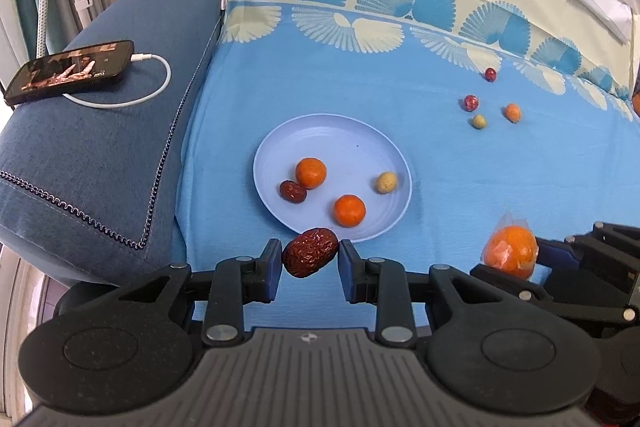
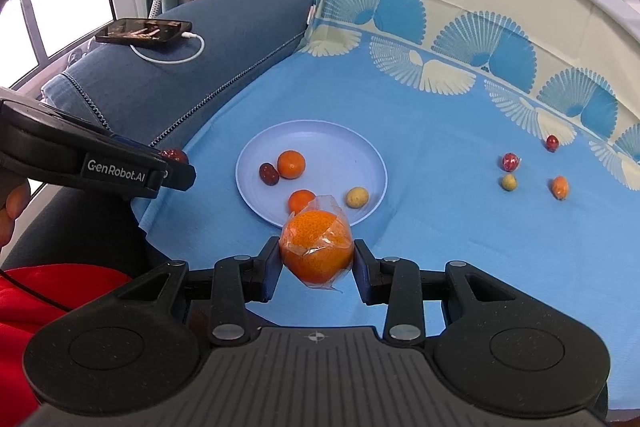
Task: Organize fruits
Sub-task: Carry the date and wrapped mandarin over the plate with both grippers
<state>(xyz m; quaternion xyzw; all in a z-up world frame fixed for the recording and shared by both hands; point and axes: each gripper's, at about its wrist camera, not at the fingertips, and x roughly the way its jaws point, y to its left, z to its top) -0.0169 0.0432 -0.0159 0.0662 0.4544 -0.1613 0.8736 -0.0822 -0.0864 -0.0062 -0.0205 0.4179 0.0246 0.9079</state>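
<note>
Dried red date (image 1: 310, 252) is pinched btwn the pads of the left gripper (image 1: 309, 259), held just short of the plate (image 1: 320, 131) near rim. Wrapped orange (image 2: 316, 247) is clamped in the right gripper (image 2: 317, 261), over the blue cloth (image 2: 440, 235) by the plate's front edge. On the plate are seen 2 oranges, a date and a yellowish fruit; 4 small fruits are left well apart, far right

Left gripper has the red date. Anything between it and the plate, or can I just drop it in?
Nothing visible blocks it. The red date sits in the left gripper at the plate's near rim. Aim clear of the nearest orange.
</note>
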